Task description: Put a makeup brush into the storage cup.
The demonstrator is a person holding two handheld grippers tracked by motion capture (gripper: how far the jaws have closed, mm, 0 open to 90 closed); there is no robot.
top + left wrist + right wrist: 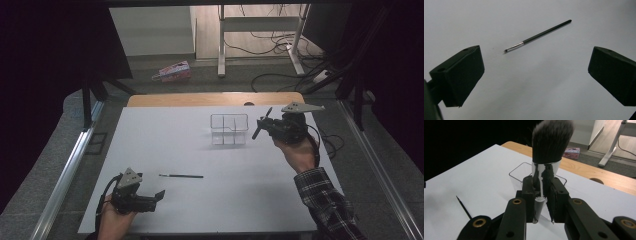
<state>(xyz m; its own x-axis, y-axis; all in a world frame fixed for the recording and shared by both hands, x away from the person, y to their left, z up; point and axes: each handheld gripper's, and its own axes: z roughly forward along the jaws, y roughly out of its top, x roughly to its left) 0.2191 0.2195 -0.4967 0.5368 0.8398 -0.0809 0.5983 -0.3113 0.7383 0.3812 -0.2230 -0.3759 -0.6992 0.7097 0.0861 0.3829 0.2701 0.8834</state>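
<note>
Right gripper jaws are closed on the silver ferrule of a makeup brush; pads are pressed against it from both sides. The dark, grey-tipped bristles are seen standing up past the jaw tips in the right gripper view, and the handle end is seen between the jaw bases. In the high view the right gripper is held above the worktop, with the brush sticking out of the jaws up and to the left.

A clear divided organizer is seen just beyond the right jaws, directly behind the brush; in the high view the organizer sits just beside the jaw tips, on their left. Contact between brush and organizer cannot be told.

Left gripper jaws are spread wide, nothing between them, only bare worktop. In the high view the left gripper is held low at the near edge of the worktop, jaws pointed right.

A thin black liner brush is lying flat on the worktop ahead of the left jaws, beyond the gap and well clear of both pads, its fine tip end nearer the jaws and the handle end angled away. In the high view the liner brush lies just beyond the left jaw tips. In the right gripper view it is seen low and left of the right jaws, well apart from them.
</note>
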